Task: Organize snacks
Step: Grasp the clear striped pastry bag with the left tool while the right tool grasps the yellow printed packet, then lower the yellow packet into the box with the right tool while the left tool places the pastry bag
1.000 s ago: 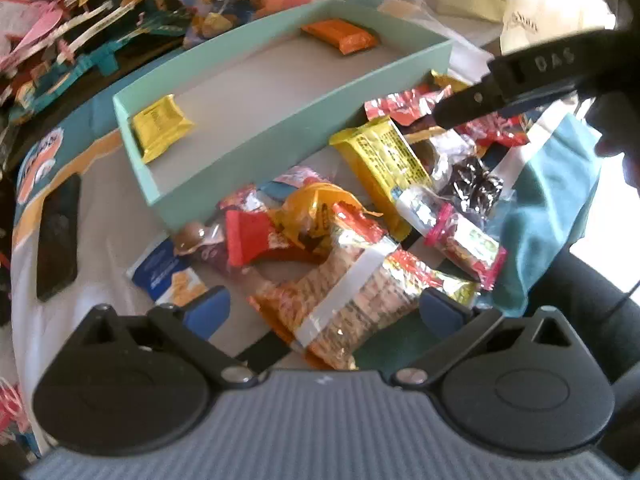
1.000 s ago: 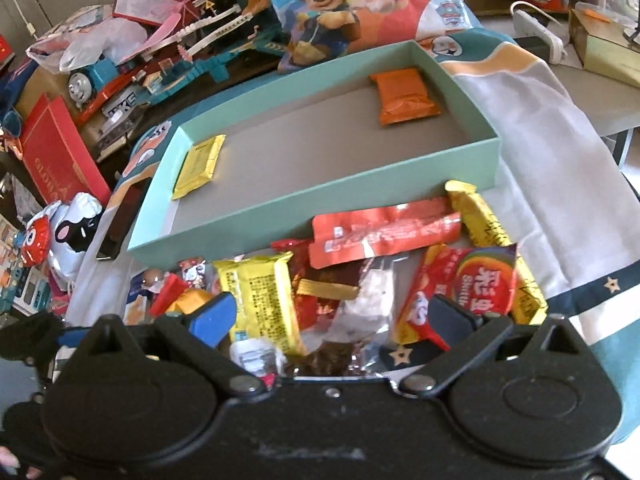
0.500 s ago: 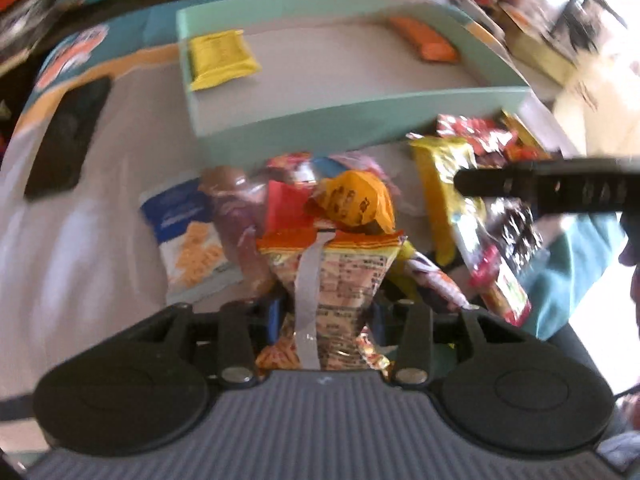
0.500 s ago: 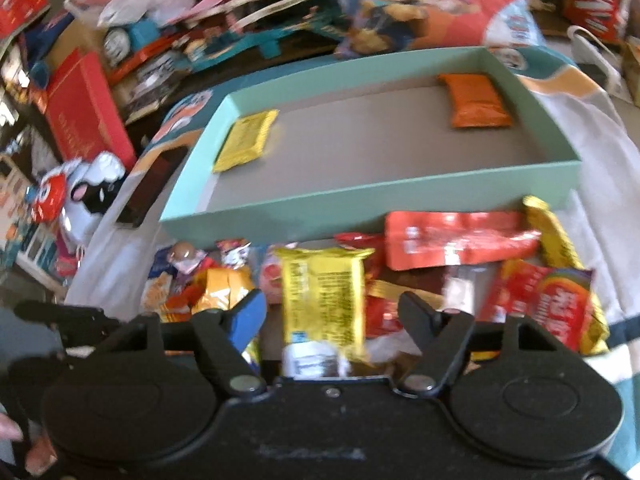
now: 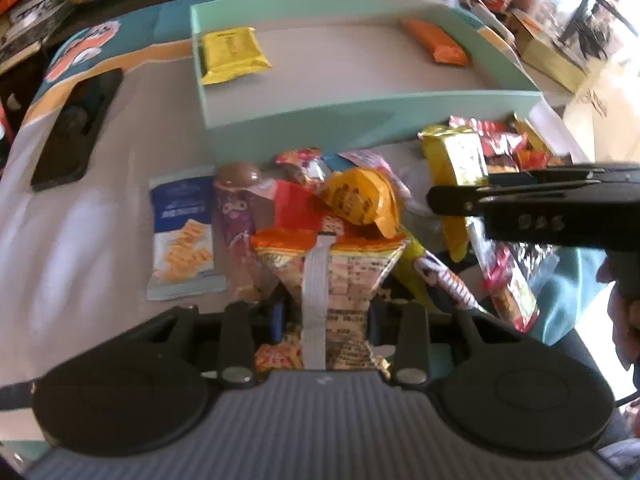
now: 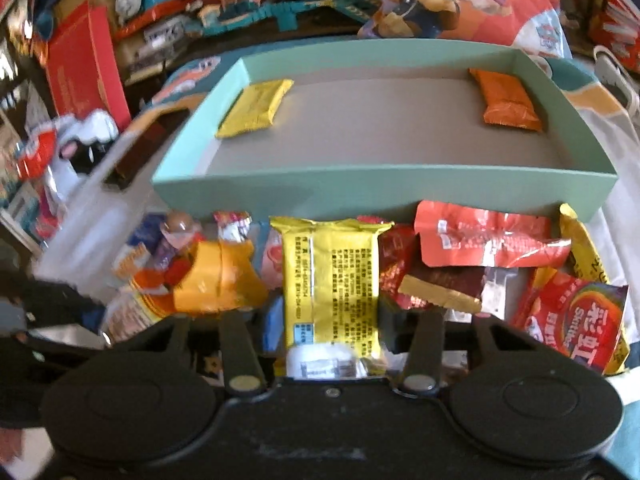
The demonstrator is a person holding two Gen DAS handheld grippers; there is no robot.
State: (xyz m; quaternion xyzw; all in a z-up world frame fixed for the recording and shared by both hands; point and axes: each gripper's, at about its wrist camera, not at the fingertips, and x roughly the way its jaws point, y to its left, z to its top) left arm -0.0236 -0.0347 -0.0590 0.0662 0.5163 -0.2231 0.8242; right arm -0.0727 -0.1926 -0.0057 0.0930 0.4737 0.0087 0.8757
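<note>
A teal box [image 5: 372,114] [image 6: 384,184] holds a yellow packet [image 5: 230,54] [image 6: 256,108] at its left end and an orange packet [image 5: 436,42] [image 6: 508,100] at its right end. A pile of snacks lies in front of it. My left gripper [image 5: 324,312] is shut on an orange-and-beige snack bag [image 5: 332,272]. My right gripper [image 6: 328,320] is shut on a yellow packet with black print [image 6: 330,276], which also shows in the left wrist view [image 5: 456,156]. The right gripper's black body [image 5: 552,204] crosses the left wrist view.
A black phone [image 5: 76,128] lies left of the box. A blue cracker packet [image 5: 182,232], a red sachet [image 6: 488,240] and a Skittles bag [image 6: 576,320] lie in the pile. Toys, a red box [image 6: 84,64] and a cartoon bag [image 6: 452,0] crowd behind.
Both grippers went from open over the pile to shut. The left one closed on the orange-and-beige bag, the right one on the yellow printed packet.
</note>
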